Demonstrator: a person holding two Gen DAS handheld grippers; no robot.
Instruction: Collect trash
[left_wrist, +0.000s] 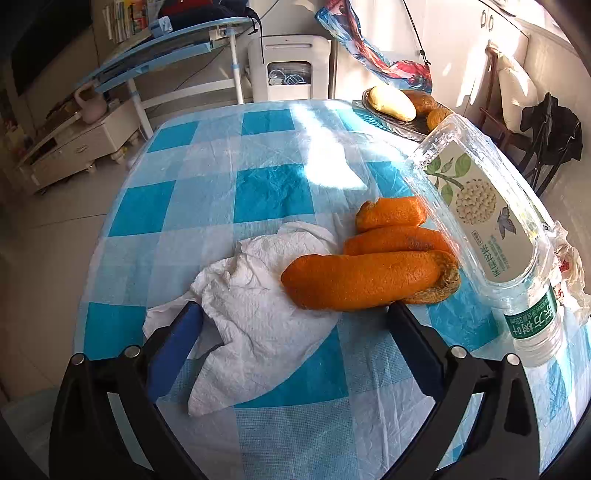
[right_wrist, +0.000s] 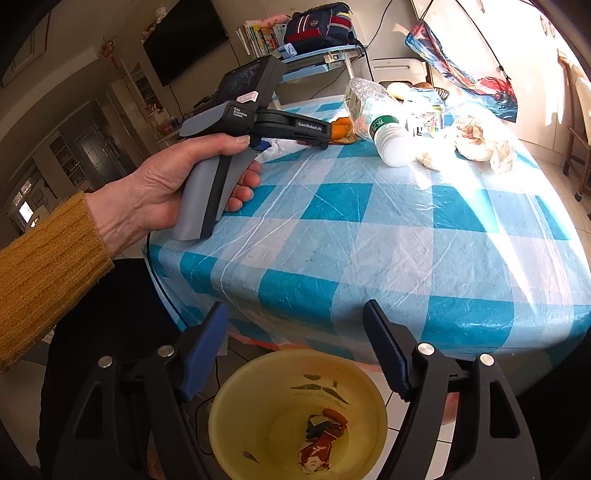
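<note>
In the left wrist view my left gripper (left_wrist: 293, 314) is open, its fingers low over the checked tablecloth (left_wrist: 258, 192). A crumpled white paper towel (left_wrist: 255, 306) lies between and under the fingers. Orange peel pieces (left_wrist: 369, 275) lie just ahead, touching the towel. An empty clear plastic bottle (left_wrist: 480, 221) lies on its side at the right. In the right wrist view my right gripper (right_wrist: 295, 314) is open and empty, held above a yellow bin (right_wrist: 295, 417) on the floor below the table edge. The bin holds a few wrappers (right_wrist: 321, 435). The left gripper (right_wrist: 321, 136) shows there beside the peel (right_wrist: 341, 127) and bottle (right_wrist: 373, 110).
A dark tray with fruit (left_wrist: 399, 107) stands at the table's far right edge. Crumpled plastic bags and paper (right_wrist: 476, 140) lie on the table right of the bottle. A chair (right_wrist: 578, 147) stands beyond the table. A white appliance (left_wrist: 291, 70) and a desk (left_wrist: 166, 55) stand behind.
</note>
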